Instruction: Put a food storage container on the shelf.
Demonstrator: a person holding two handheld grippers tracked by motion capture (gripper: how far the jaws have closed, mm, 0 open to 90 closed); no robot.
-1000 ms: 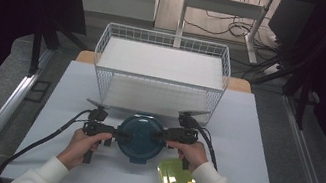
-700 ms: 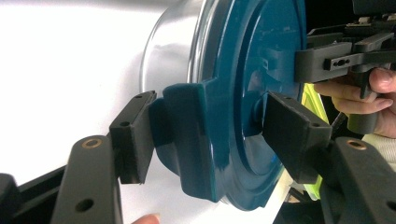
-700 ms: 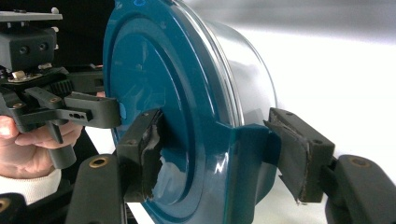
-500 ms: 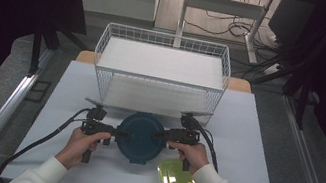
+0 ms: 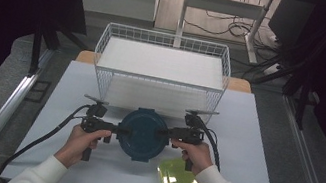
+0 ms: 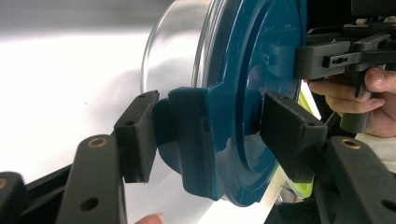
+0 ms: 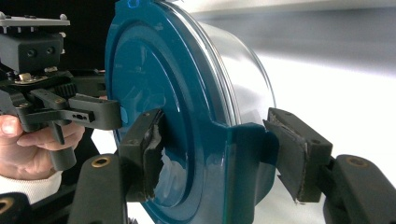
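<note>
A round clear container with a teal lid (image 5: 143,134) is held between both grippers over the white table (image 5: 255,133), in front of the basket. My left gripper (image 5: 116,128) is at its left rim and my right gripper (image 5: 164,132) at its right rim. In the left gripper view, the left gripper (image 6: 212,135) is shut on a teal side latch (image 6: 187,135), one pad on the latch and one on the lid's top. In the right gripper view, the right gripper (image 7: 217,144) clamps the opposite latch (image 7: 247,154) the same way, with the clear bowl (image 7: 247,70) beyond.
A white wire basket (image 5: 168,36) stands at the back of the table, just beyond the container. A yellow-green translucent lid or dish (image 5: 178,178) lies by the right forearm near the front edge. Black cables trail from both grippers.
Both grippers and the container between them have shifted slightly away from the person, toward the basket. Their hold looks the same.
</note>
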